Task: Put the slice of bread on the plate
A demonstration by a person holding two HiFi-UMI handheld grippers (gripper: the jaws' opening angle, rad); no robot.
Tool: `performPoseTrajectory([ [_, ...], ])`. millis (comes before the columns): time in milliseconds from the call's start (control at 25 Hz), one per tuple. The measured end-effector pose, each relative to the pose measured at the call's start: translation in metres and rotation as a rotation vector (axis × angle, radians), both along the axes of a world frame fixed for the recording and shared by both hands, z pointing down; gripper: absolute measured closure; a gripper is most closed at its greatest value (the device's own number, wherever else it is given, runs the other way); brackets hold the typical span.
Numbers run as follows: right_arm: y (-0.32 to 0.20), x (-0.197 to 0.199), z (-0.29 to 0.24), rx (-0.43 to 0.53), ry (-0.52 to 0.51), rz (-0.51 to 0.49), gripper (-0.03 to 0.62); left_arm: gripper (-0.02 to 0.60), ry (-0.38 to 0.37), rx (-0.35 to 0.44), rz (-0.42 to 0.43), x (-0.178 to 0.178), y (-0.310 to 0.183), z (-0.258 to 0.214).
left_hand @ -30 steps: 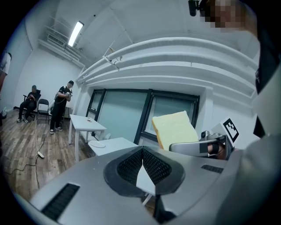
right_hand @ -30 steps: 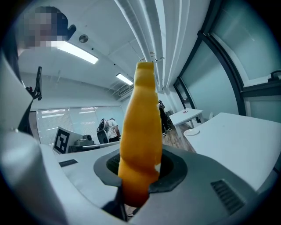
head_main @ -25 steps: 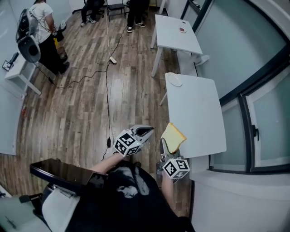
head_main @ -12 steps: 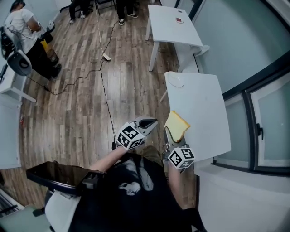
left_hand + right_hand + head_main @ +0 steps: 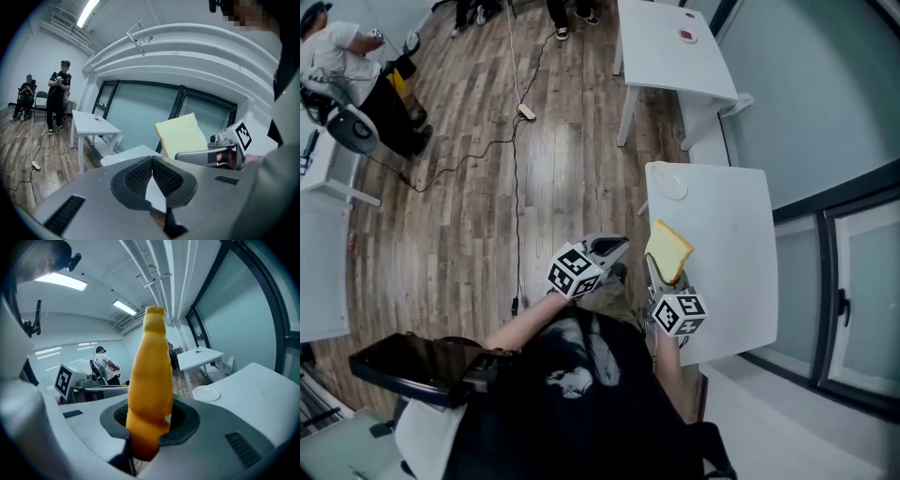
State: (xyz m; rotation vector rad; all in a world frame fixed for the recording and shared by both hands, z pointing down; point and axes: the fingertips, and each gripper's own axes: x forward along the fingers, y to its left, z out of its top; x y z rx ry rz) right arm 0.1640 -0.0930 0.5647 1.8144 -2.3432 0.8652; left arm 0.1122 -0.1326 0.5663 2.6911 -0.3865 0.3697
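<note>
My right tool (image 5: 657,275), clamped on the bread slice (image 5: 669,249), hangs over the counter (image 5: 733,246); I should carry it steadily to the far plate (image 5: 667,183). Left tool (image 5: 617,247): together, empty.

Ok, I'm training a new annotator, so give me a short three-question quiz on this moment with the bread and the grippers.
1. True or false: the left gripper has its jaws together with nothing between them.
2. Where is the round white plate? A) on the wooden floor B) at the far left corner of the near white table C) on the farther white table
3. Fill in: the pale yellow square slice of bread is clamped upright by the ___ gripper.
Key: 1 true; 2 B; 3 the right gripper.
</note>
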Motion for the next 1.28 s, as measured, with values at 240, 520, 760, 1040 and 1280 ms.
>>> performPoseTrajectory([
  [240,-0.067,0.061,0.038,-0.044,0.056,-0.082,0.493,0.575,-0.061,0.033,-0.035,0.066,-0.067,0.036],
  [520,-0.125,0.101,0.099,-0.145,0.161,-0.15,0.493,0.575,-0.114,-0.05,-0.066,0.106,-0.121,0.093],
  [760,-0.163,0.119,0.146,-0.239,0.245,-0.133,0.493,0.575,-0.171,-0.117,-0.059,0.119,-0.159,0.135],
  [1040,-0.2,0.15,0.188,-0.319,0.357,-0.137,0.493,0.575,-0.23,-0.167,-0.034,0.137,-0.186,0.175],
  [1280,-0.216,0.164,0.225,-0.41,0.453,-0.202,0.493,0.575,-0.259,-0.227,-0.04,0.154,-0.2,0.202],
])
